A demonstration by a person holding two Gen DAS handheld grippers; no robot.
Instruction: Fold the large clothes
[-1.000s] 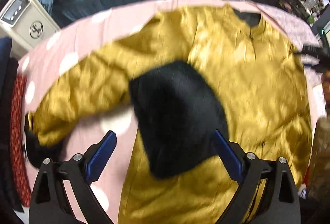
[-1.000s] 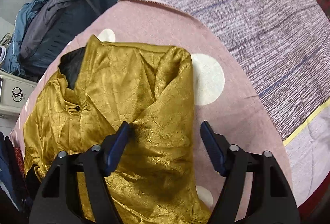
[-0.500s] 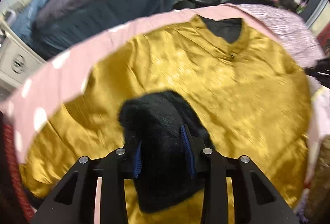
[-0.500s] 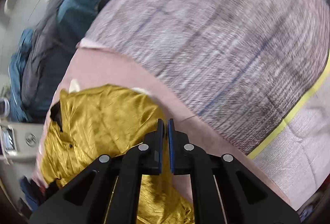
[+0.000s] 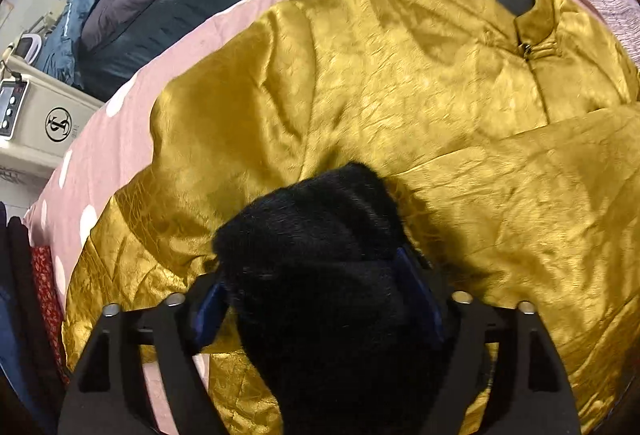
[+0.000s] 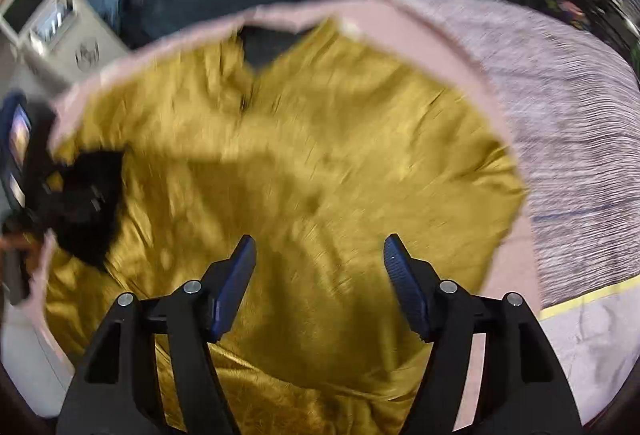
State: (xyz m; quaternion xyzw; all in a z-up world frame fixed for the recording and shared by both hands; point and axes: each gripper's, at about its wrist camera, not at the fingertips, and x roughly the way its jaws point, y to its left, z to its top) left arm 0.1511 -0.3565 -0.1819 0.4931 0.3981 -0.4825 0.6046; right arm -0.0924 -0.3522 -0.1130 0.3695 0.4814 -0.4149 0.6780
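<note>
Left gripper (image 5: 318,299) pinching the black fur cuff (image 5: 320,235) bunched between its jaws, over the gold jacket (image 5: 400,83) spread ahead on the pink dotted sheet (image 5: 120,123). Right gripper (image 6: 320,275) hovering with jaws spread wide, nothing between them, gold jacket (image 6: 300,155) below and ahead, cuff (image 6: 84,203) far left, grey blanket (image 6: 560,107) to the right.

Right gripper (image 6: 320,275) reopened above the gold jacket (image 6: 304,163), left gripper (image 5: 320,299) (clamped before) looser around black cuff (image 5: 320,259)

round "JS"-like logo, perhaps, on beige cabinet (image 5: 38,123)
</note>
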